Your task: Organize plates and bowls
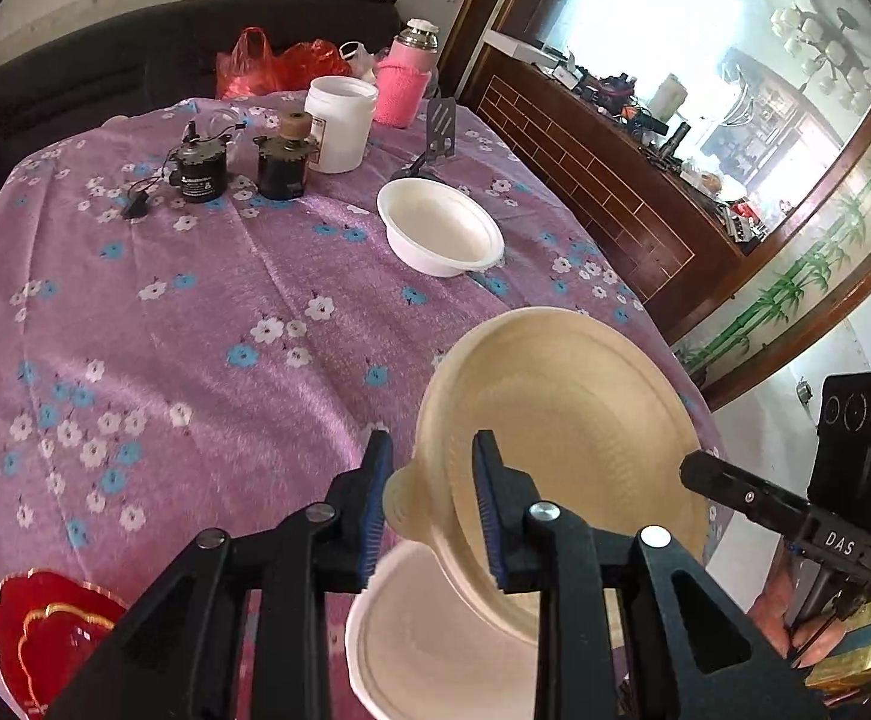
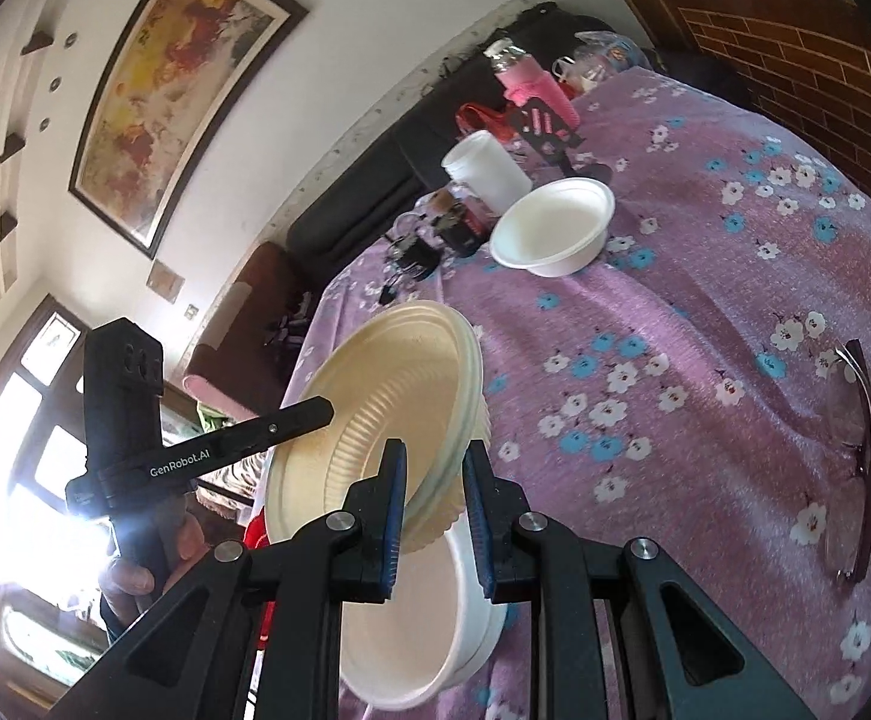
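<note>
Two tongs on one cream bowl (image 1: 561, 432): left gripper (image 1: 429, 504) nearly shut, pinching its rim lug; right gripper (image 2: 432, 516) likewise narrow, clamping the opposite rim. Bowl hangs tilted at frame centre, likely to clear the white bowl (image 1: 429, 636) directly below. Second white bowl (image 1: 441, 227) sits upper centre on the cloth (image 1: 207, 360).

Left gripper (image 1: 429, 504), right gripper (image 2: 435, 516) — both raised, jaws narrowed, angled downward

Home living room: sofa (image 1: 135, 48), painting (image 2: 177, 90), floral tablecloth (image 1: 195, 330).
</note>
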The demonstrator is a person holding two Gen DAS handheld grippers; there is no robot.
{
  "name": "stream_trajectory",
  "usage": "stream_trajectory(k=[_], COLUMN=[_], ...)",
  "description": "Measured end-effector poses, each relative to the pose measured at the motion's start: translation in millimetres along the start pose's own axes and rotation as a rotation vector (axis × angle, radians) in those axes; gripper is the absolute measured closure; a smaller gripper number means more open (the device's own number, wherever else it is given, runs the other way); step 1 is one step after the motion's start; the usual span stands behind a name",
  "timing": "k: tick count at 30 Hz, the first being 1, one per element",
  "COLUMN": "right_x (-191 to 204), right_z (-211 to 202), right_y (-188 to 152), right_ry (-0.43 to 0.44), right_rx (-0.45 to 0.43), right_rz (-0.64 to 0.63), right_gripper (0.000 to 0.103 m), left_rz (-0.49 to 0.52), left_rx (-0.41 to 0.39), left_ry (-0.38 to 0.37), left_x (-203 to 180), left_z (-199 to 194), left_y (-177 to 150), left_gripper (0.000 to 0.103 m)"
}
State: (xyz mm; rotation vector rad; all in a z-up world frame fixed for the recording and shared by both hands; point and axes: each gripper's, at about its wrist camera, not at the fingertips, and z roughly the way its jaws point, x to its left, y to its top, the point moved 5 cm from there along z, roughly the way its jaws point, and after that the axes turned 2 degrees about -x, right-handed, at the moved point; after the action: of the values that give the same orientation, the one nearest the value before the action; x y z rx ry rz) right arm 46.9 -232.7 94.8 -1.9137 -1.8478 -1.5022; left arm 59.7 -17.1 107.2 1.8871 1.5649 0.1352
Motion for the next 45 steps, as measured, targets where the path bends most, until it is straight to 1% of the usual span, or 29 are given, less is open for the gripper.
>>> stream_trajectory(k=[4,10,13,16,21,28,40,45], right_x=[9,15,19,22,16,11,13,13], right_z=[-5,-7,-9,-7,-1,7,18,15], right_y=[-9,-25,-34,-45,-58,-73,-82,-82], right_ry=[0.004,0.026,0.037,0.039,0.035,0.027,0.001,-0.008], right_rx=[0.002,0.028,0.041,0.059,0.091,0.128,0.172,0.168], right_rz=[-0.02,-0.03,-0.047,-0.062,-0.059,-0.058,-0.081,-0.094], right_gripper=[0.082,0.082,0.082,0.082,0.082,0.081,0.08,0.08], left_rz=[-0.003,0.0,0.007,-0.006,-0.023,-0.051,-0.084,-0.081], left_rx=[-0.015,-0.033,-0.048,-0.044,-0.022,-0.007,0.023,0.024], left_ry=[-0.005,-0.005,0.017,0.007,0.003,-0.003,-0.004,-0.018], left_x=[1,1,2,4,10,18,29,29], left_z=[-13,-30,-36,-37,-29,-23,-13,-11], left_y=[-12,-35,-49,-62,-80,-92,-103,-103], left_gripper=[0.077,0.077,0.076,0.068,0.068,0.068,0.068,0.068])
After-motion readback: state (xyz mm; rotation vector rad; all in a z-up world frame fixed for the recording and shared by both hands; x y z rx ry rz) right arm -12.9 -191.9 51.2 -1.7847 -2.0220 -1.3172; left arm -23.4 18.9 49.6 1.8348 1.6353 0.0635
